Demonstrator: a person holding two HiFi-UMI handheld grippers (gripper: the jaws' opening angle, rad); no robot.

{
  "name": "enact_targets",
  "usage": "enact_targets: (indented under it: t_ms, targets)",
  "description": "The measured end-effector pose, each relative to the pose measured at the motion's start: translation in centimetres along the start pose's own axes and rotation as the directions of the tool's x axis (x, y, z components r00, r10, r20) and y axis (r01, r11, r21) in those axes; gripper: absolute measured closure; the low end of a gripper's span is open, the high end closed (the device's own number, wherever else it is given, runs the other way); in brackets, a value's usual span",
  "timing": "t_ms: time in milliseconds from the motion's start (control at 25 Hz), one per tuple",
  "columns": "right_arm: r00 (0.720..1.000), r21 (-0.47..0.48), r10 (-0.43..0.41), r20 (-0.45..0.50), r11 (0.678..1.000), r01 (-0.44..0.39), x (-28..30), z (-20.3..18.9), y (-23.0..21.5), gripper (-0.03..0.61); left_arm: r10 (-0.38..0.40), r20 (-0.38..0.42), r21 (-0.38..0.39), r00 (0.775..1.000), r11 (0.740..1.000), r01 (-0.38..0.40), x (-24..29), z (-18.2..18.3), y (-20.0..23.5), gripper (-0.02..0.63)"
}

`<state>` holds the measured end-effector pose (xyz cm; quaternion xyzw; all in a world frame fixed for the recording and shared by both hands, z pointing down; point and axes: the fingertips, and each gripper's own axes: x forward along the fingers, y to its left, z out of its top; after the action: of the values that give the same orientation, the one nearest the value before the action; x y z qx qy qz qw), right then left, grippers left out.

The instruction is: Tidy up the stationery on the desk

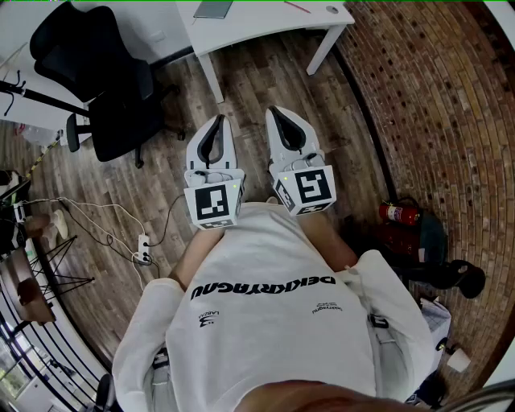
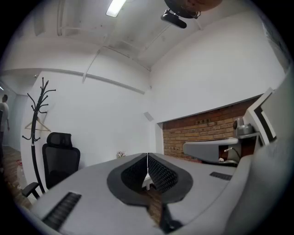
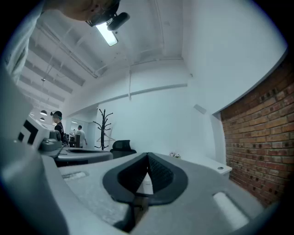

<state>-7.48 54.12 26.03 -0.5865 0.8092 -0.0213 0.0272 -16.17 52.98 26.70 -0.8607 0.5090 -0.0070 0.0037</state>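
**Head view:** the left tongs and right tongs sit side by side before the person's chest, both pressed shut and empty. The stationery lies on the white surface at twelve o'clock, well apart from them. A red pen and a small round item show there. A power strip with loose cables lies at eight o'clock and an office chair at ten. A careless step towards the surface could snag either.

**Left gripper view:** the left tongs have their pads meeting, with nothing between.

**Right gripper view:** the right tongs are likewise closed on nothing. If they reach the pen shut, they would likely shove it away rather than grip it.
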Motion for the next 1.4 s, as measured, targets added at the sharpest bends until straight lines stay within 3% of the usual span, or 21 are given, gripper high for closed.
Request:
enact_targets:
  t_ms: [520, 880, 1400]
  targets:
    - [1.0, 0.031, 0.003, 0.004, 1.0, -0.003, -3.5, -0.3, -4.7, 0.58, 0.028, -0.014, 0.01, 1.0, 1.0, -0.028, 0.6, -0.6, -5.3, 0.612]
    - [1.0, 0.07, 0.015, -0.01, 0.997, -0.014, -4.5, -1.7, -8.0, 0.578, 0.072, -0.075, -0.001, 0.995, 0.997, -0.072, 1.1, -3.2, -7.4, 0.613]
    - [0.999, 0.046, 0.021, -0.04, 0.999, -0.019, 5.0, -3.9, -12.5, 0.578, 0.083, -0.064, -0.033, 0.995, 0.996, -0.085, 10.4, -6.0, -3.8, 0.612]
